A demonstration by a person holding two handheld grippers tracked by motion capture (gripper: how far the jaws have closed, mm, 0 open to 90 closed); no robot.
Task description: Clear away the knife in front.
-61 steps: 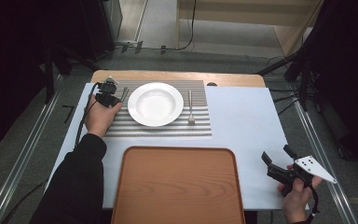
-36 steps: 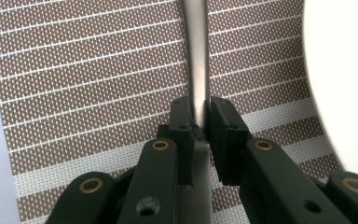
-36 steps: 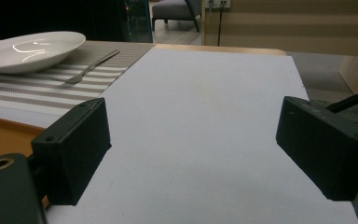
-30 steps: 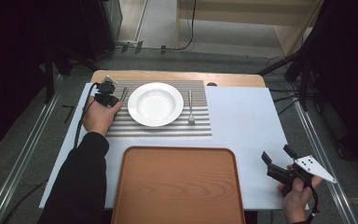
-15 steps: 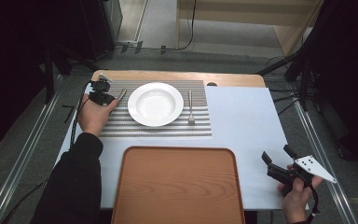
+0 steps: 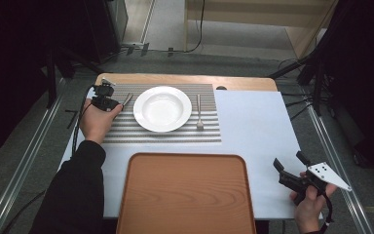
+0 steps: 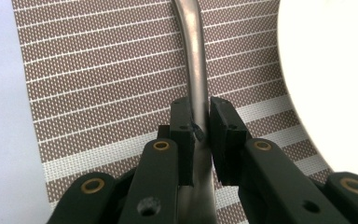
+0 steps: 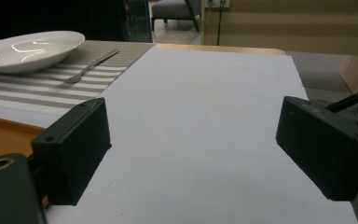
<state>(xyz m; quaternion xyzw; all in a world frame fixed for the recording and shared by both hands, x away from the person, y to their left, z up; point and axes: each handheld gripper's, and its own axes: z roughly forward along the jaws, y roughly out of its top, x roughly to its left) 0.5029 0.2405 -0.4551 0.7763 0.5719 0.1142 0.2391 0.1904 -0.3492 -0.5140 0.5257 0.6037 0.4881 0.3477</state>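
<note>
Left tongs are clamped on the handle of a metal utensil, probably a knife or spoon but the working end isn't in view so I can't say which. It sits on the striped placemat at the far left of the bench, just beside the white plate. My guess on handling: it's light, rigid and pretty slick polished steel, so a narrow pinch could let it swivel or slip. The hold is across the thin curved part of the handle, which looks like a sensible spot, maybe a touch nearer the middle for balance. Moving right, there's a fork on the other side of the plate, and an empty wooden tray close to the near edge. Right tongs hover at the near right corner with the jaws spread wide, gripping nothing. No brand marks or readable writing on anything that I can make out.
</note>
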